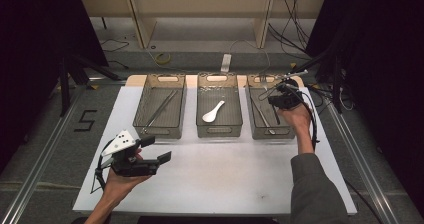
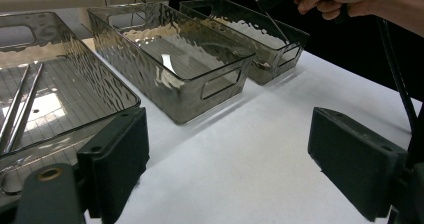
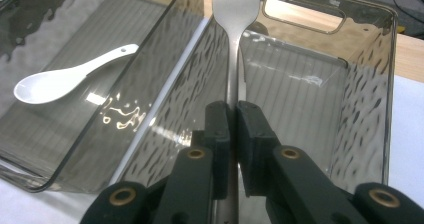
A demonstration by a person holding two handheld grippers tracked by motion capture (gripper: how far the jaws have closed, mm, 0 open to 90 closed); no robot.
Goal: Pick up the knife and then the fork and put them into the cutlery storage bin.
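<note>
Two jaws of the right gripper (image 3: 231,119) are pinched tight on the handle of a metal fork (image 3: 235,14), gripped about midway; the head sticks out past the pads, over the right bin (image 3: 370,14). In the high view that gripper (image 1: 284,98) hangs above the same bin at the bench's far right, where other cutlery (image 1: 263,116) already lies. Middle bin (image 1: 219,129) holds a white spoon (image 3: 70,76); left bin (image 1: 159,130) has chopsticks (image 1: 161,109).

Judgement: fork is mid-placement. Do it well: lower until the fork is near the bin floor, line it up along the bin's length, clear of the shared wall, then release. Don't drop from height, it'll bounce.

Left gripper (image 1: 150,151) idles at the near left corner, jaws spread, holding nothing.
</note>
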